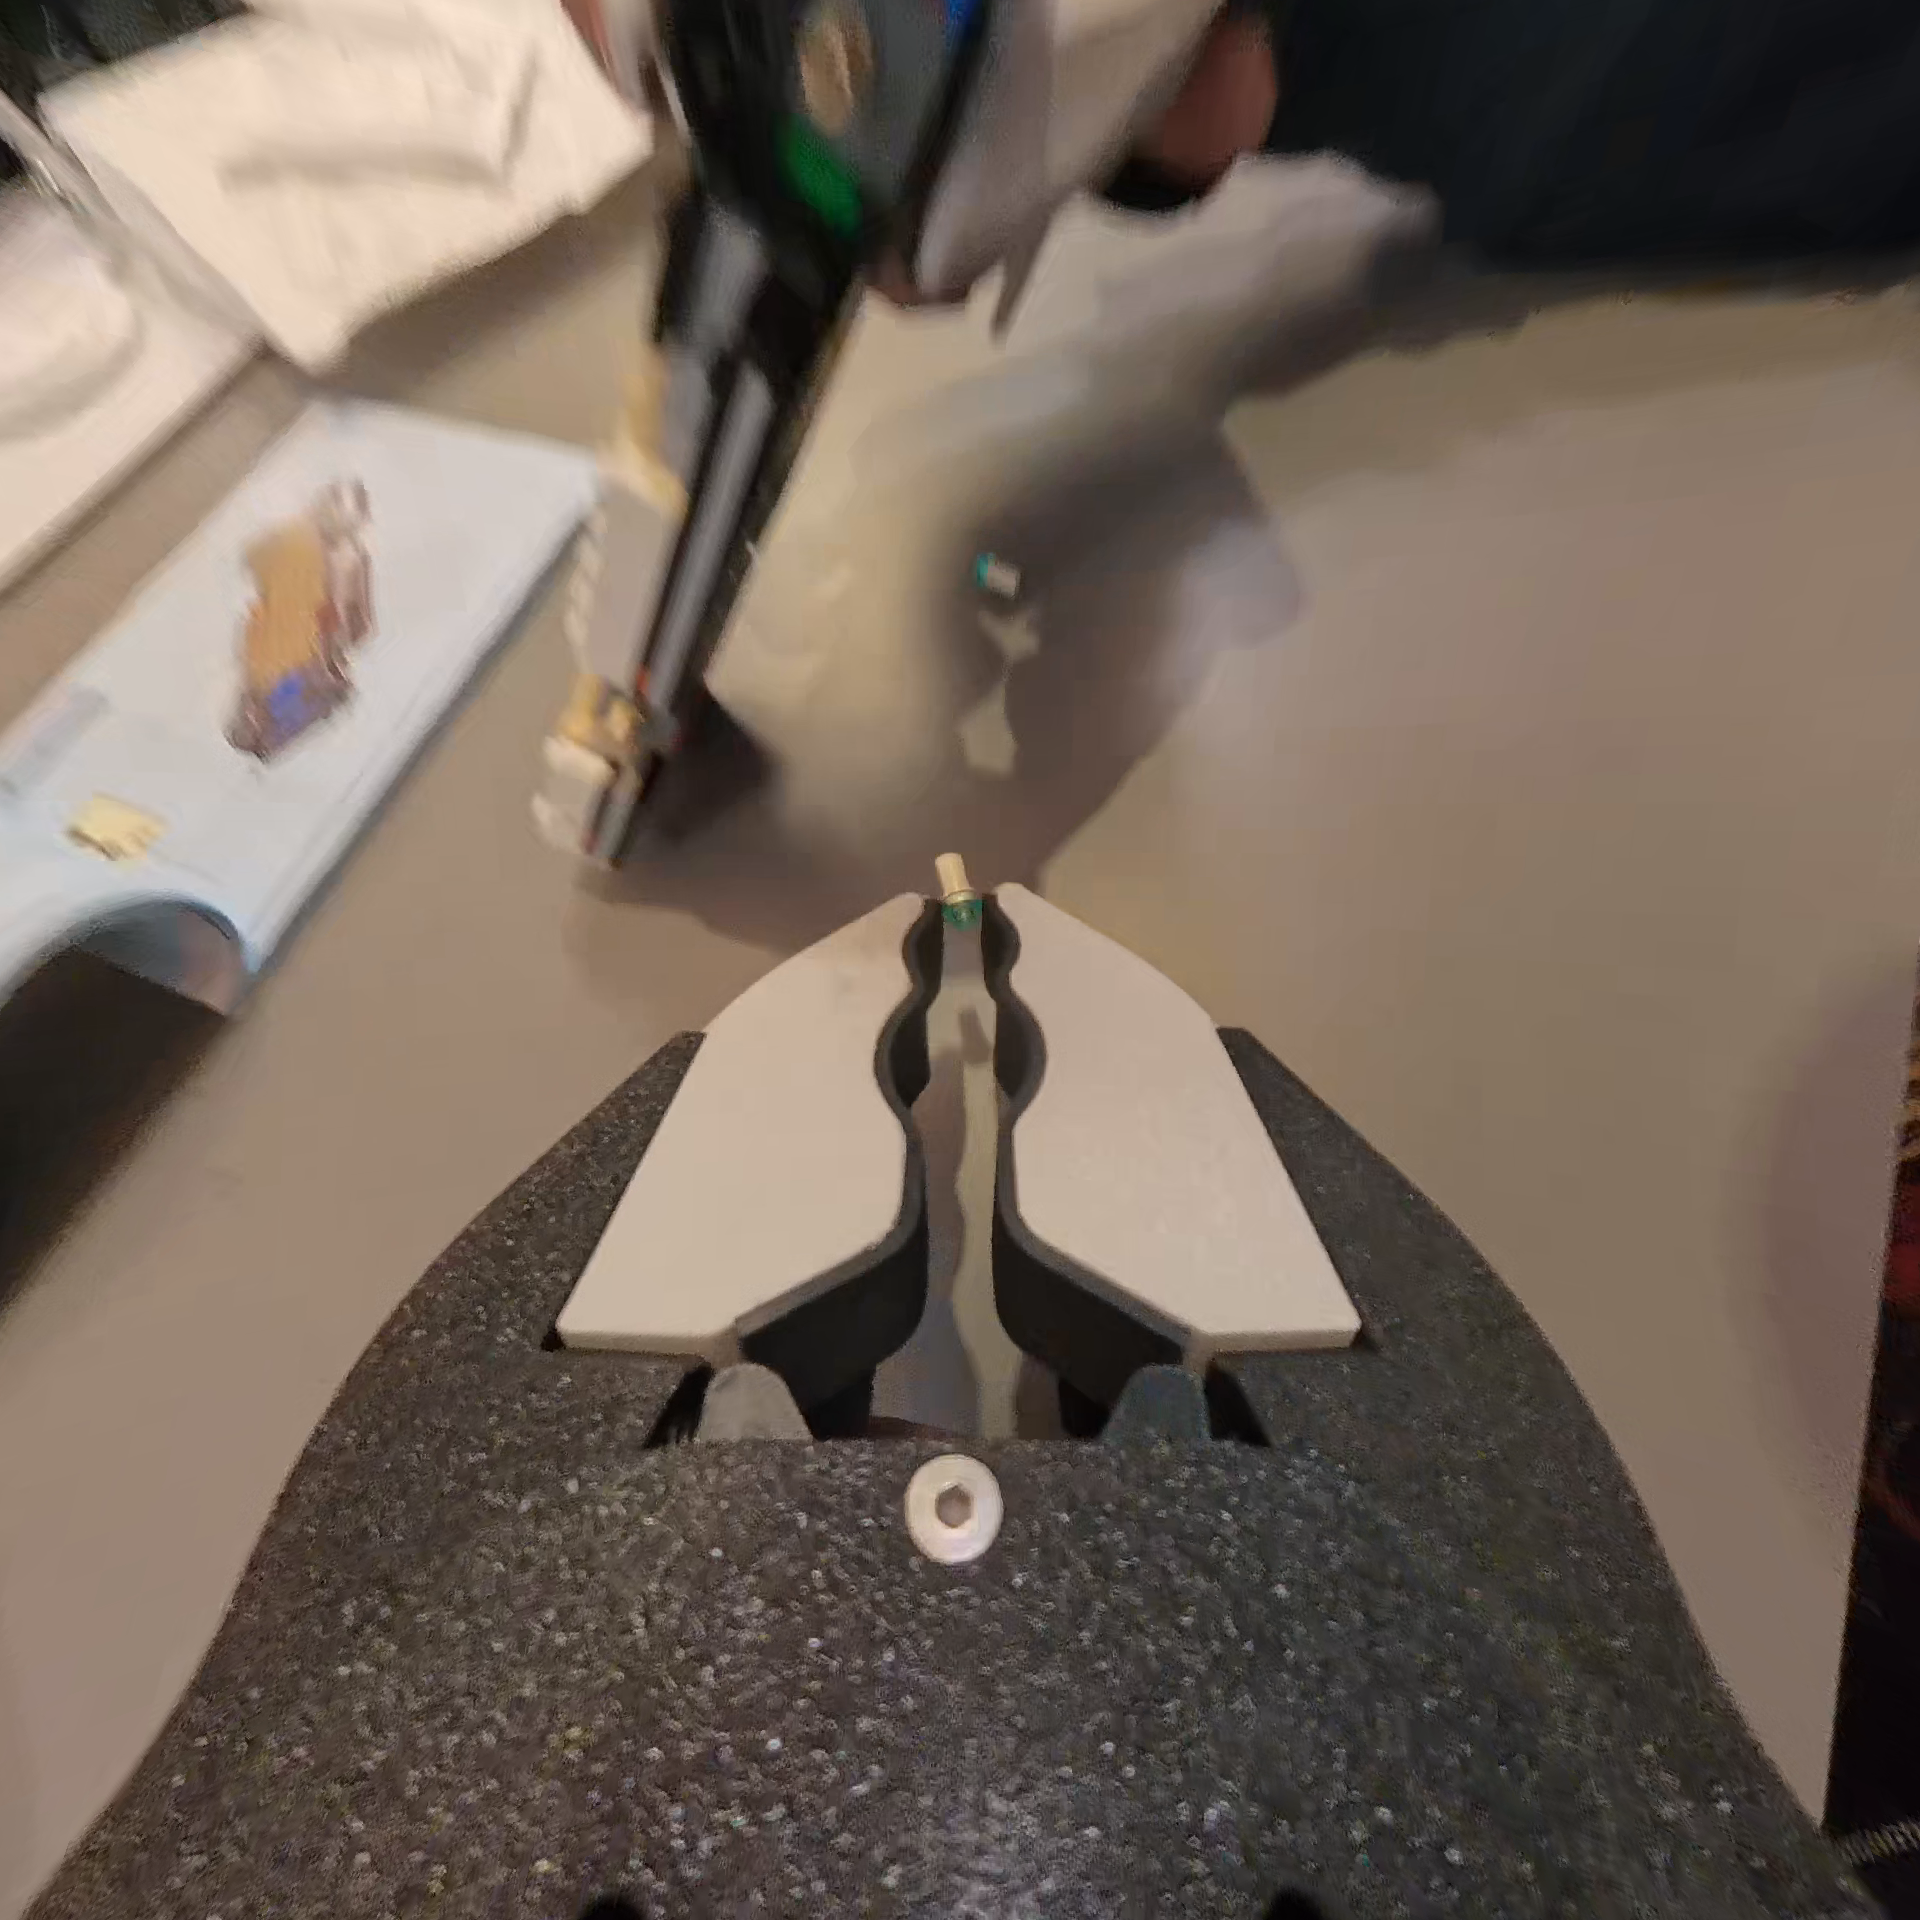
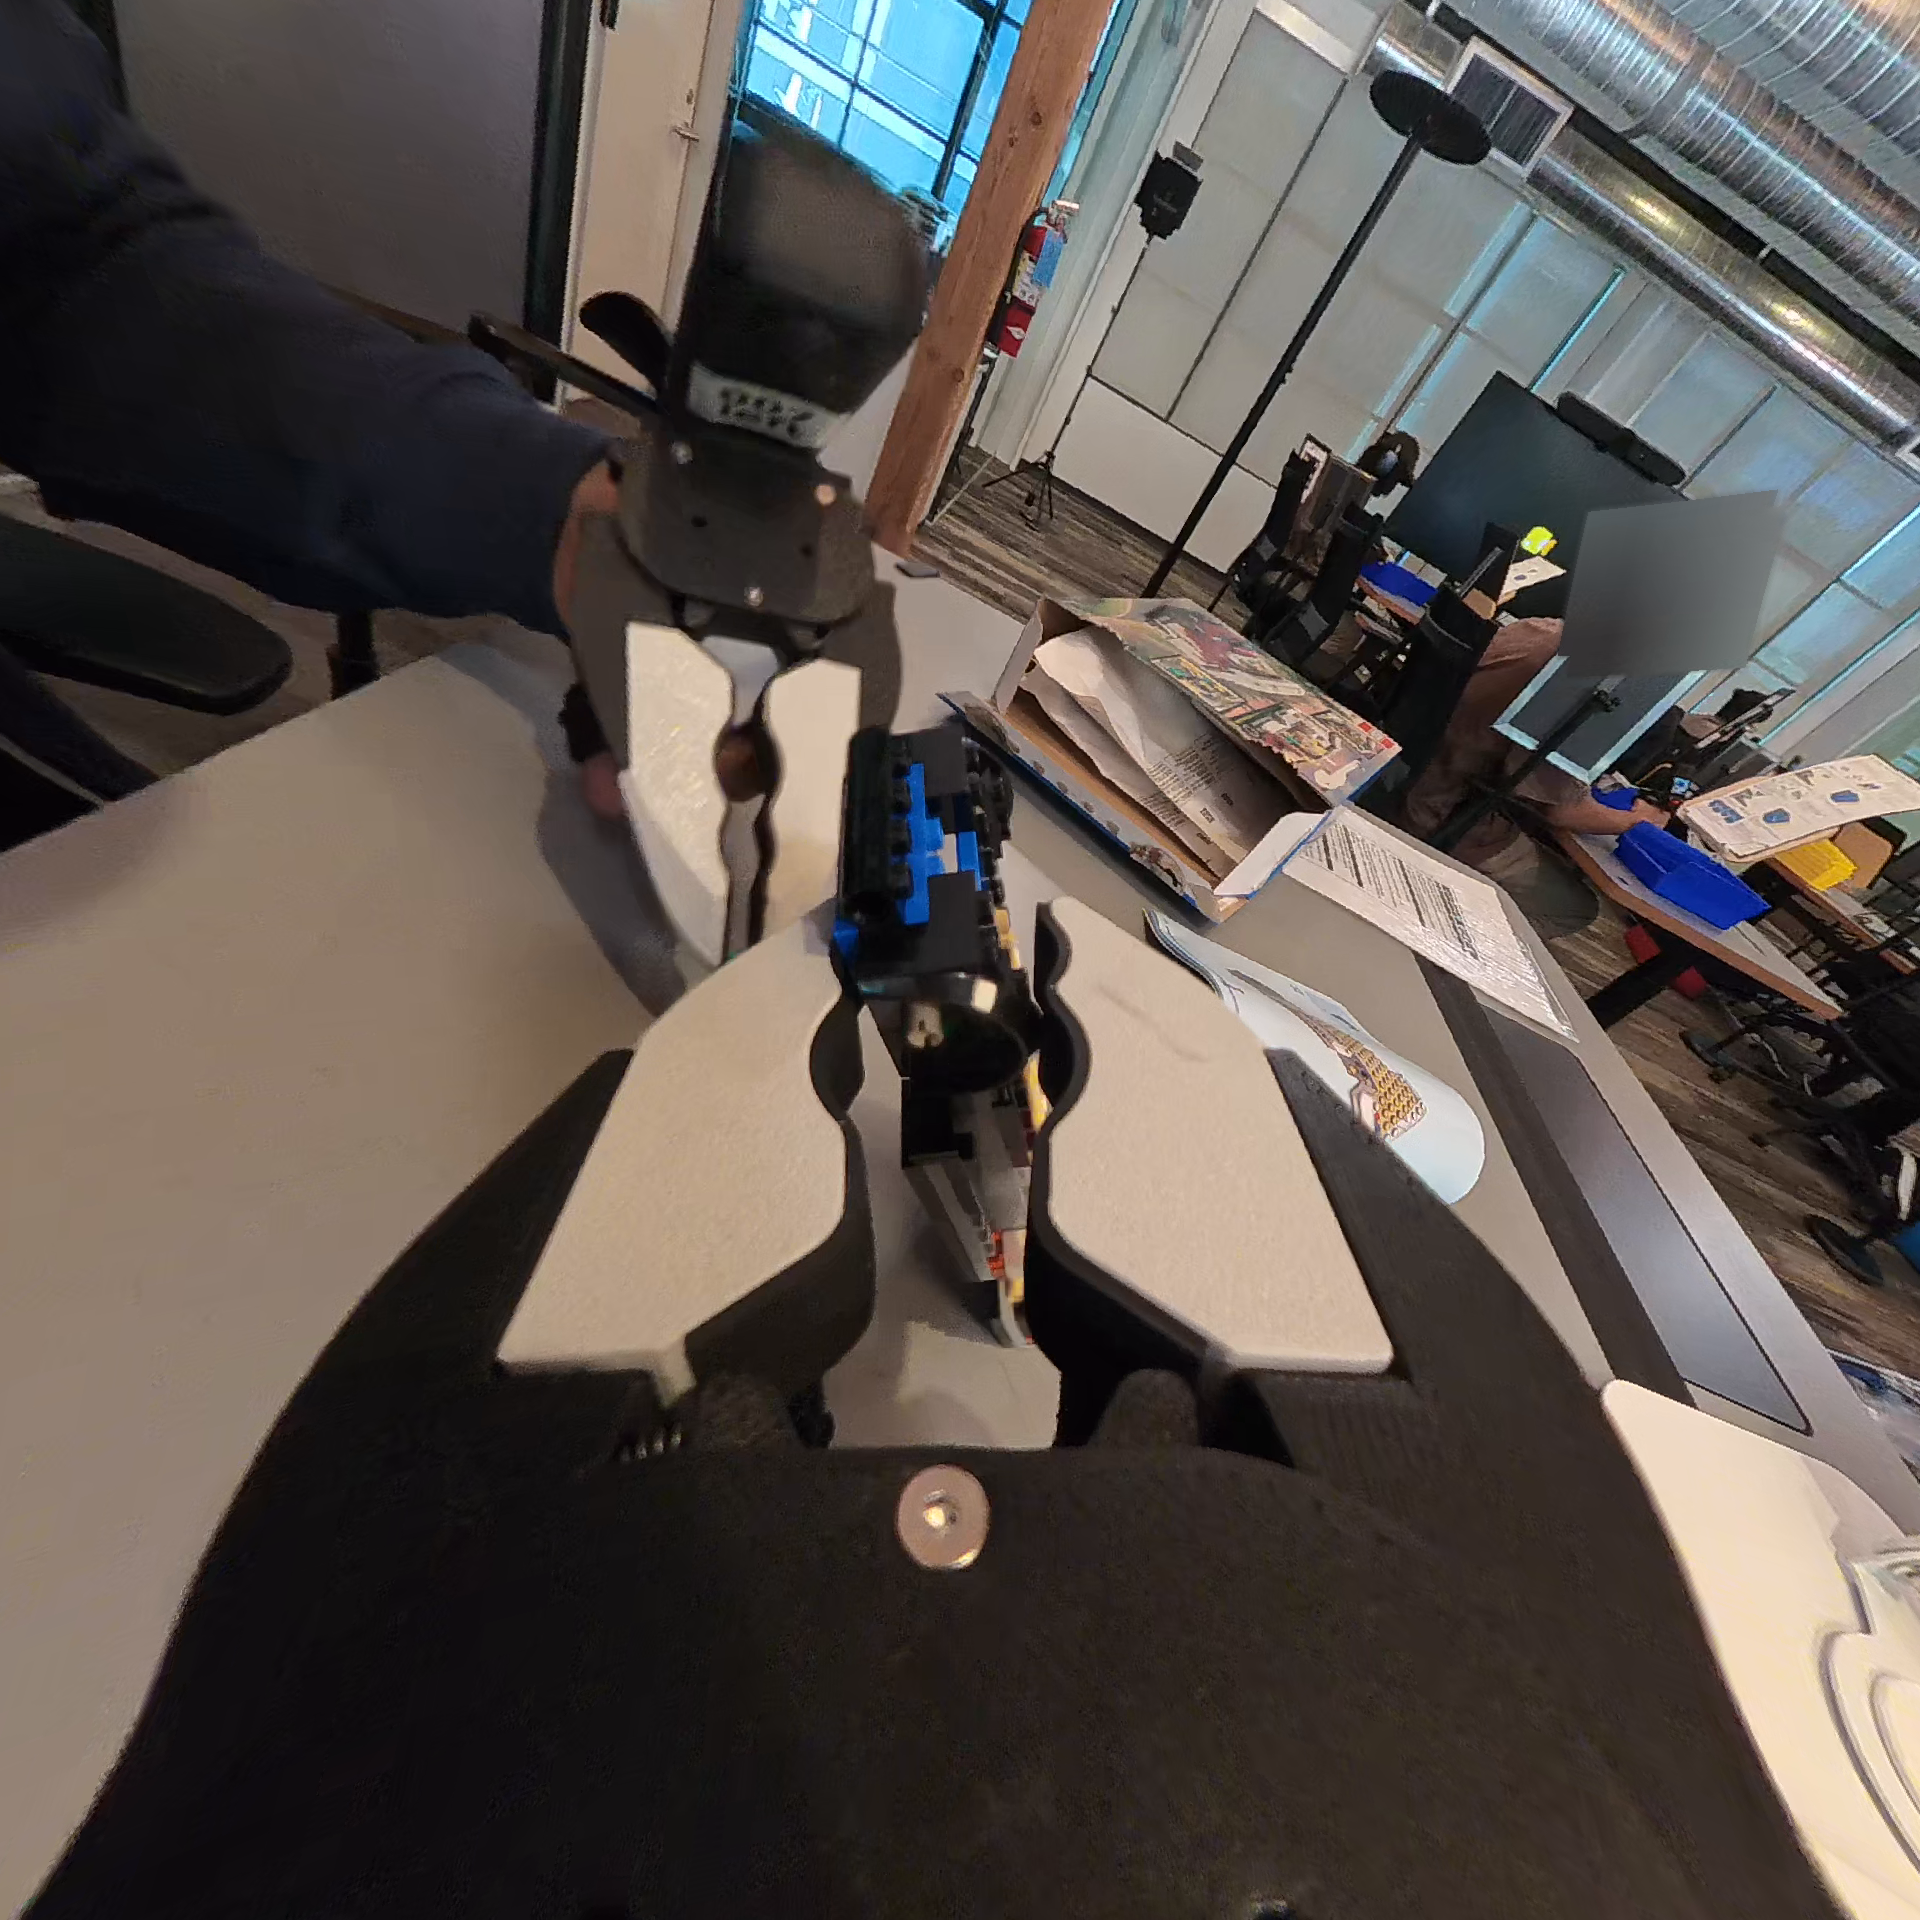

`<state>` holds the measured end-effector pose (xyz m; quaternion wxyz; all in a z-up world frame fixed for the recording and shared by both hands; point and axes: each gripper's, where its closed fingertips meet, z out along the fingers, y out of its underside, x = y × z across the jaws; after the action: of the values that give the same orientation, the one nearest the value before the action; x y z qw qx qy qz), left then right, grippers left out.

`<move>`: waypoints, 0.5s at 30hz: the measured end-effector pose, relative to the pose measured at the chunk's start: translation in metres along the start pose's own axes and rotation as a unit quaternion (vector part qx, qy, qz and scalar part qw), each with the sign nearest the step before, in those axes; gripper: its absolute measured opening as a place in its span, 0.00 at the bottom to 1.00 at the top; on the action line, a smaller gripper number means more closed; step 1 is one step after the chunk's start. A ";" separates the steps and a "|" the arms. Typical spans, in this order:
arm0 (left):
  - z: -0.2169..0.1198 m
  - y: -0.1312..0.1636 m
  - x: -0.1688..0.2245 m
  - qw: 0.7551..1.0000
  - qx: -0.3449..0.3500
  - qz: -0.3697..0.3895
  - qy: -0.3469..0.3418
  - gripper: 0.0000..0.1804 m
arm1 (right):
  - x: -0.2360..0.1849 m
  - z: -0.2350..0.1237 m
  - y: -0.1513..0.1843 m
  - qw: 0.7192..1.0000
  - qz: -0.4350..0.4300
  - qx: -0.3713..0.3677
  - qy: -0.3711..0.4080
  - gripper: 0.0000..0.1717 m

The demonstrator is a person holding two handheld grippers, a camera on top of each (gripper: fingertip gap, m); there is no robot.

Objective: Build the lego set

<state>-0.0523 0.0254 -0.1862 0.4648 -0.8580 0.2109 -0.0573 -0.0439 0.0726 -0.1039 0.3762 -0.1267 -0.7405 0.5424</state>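
The left gripper (image 1: 958, 902) pinches a tiny tan-and-green peg (image 1: 954, 883) at its tips, light and easily dropped; the right gripper (image 2: 940, 1023) clamps a stiff, breakable brick model (image 2: 920, 862) above the table (image 2: 260, 935)

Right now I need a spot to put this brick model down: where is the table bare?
Bare grey table lies on the left gripper's outer side. It is also bare ahead-right of the held small peg. Crowded: the open box, printed sheet and booklet.
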 end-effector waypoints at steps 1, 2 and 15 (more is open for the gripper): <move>-0.005 -0.015 -0.001 1.000 0.024 0.008 -0.001 0.04 | -0.001 -0.001 -0.003 1.000 0.003 0.006 -0.005 0.17; -0.011 -0.031 -0.002 0.999 0.047 0.019 -0.003 0.04 | -0.002 -0.003 -0.006 1.000 0.006 0.013 -0.012 0.17; -0.029 -0.111 -0.007 0.978 0.163 0.133 0.014 0.04 | 0.005 -0.012 -0.014 0.998 0.031 0.040 -0.022 0.17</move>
<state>-0.0327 0.0596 -0.0778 0.5989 -0.7340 0.3175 -0.0409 -0.0356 0.0787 -0.0878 0.3473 -0.1228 -0.7222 0.5855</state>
